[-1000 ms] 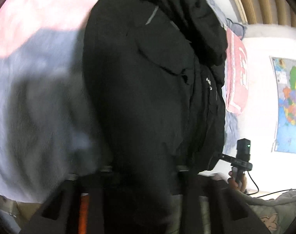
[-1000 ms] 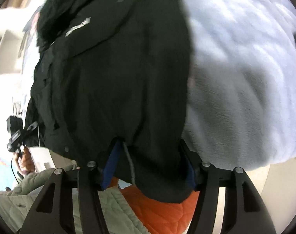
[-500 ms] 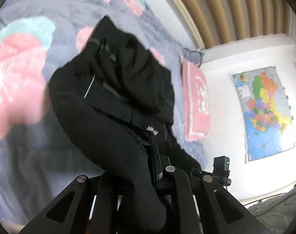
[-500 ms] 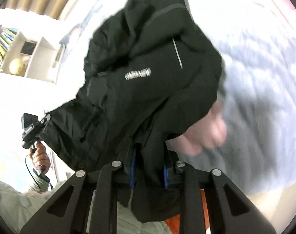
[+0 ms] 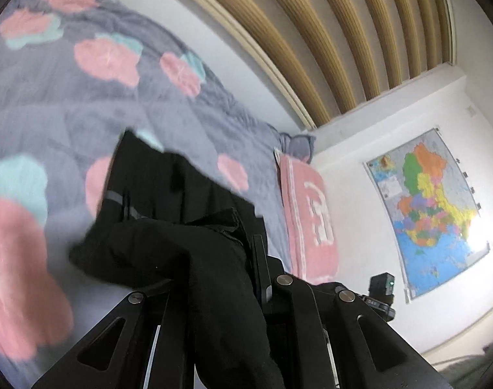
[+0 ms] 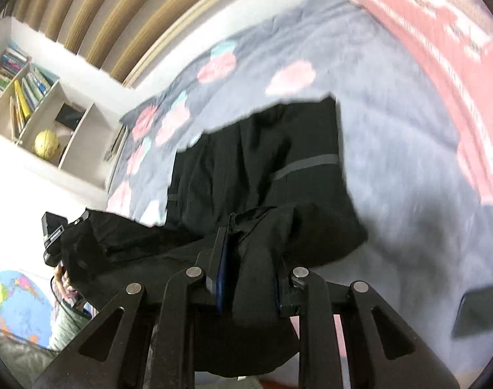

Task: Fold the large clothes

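Left gripper (image 5: 220, 278) and right gripper (image 6: 249, 259) pinch black jacket (image 6: 266, 162); both angled downward.

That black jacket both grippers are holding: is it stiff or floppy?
Probably floppy: the black jacket sags and creases between the right gripper and left gripper. Its far end trails on the bedspread. It bunches thickly between the fingers, so likely fairly bulky.
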Action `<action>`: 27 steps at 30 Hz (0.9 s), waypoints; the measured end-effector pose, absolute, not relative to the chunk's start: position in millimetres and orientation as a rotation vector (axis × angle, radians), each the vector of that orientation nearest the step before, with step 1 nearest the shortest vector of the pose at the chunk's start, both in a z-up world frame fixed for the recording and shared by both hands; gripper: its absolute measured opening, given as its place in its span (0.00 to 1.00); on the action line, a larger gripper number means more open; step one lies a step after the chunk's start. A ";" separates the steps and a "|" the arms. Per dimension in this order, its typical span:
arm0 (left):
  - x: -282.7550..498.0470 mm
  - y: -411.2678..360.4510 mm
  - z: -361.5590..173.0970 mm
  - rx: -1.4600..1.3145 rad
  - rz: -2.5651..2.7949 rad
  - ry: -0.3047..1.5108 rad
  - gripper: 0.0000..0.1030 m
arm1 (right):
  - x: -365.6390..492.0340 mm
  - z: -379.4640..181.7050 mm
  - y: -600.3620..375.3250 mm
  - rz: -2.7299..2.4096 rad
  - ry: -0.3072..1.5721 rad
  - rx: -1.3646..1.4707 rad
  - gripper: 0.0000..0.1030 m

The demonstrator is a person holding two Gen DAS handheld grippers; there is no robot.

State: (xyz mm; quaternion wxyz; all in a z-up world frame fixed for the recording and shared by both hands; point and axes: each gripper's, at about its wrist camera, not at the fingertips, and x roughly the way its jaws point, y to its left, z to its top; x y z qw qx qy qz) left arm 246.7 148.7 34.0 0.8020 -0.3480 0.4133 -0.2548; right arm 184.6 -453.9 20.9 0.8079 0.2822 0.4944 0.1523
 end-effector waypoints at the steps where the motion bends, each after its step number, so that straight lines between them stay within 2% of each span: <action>1: 257.6 148.6 34.9 -0.750 -0.535 0.885 0.13 | 195.1 23.6 -460.1 0.314 1.052 0.617 0.25; 7: 338.8 139.0 16.2 -0.748 -0.453 0.935 0.16 | 278.1 -1.8 -475.6 0.246 1.088 0.723 0.26; 11: 393.9 126.2 -23.8 -0.728 -0.396 1.028 0.16 | 329.6 -50.5 -479.1 0.181 1.170 0.803 0.28; 15: 443.5 118.2 -89.6 -0.762 -0.325 1.163 0.17 | 365.8 -100.3 -473.3 0.116 1.264 0.796 0.31; 22: 469.4 109.9 -166.8 -0.792 -0.288 1.299 0.17 | 393.9 -159.5 -467.5 0.067 1.350 0.804 0.31; 27: 464.3 116.9 -155.7 -0.791 -0.325 1.314 0.18 | 395.9 -157.3 -471.0 0.086 1.379 0.815 0.32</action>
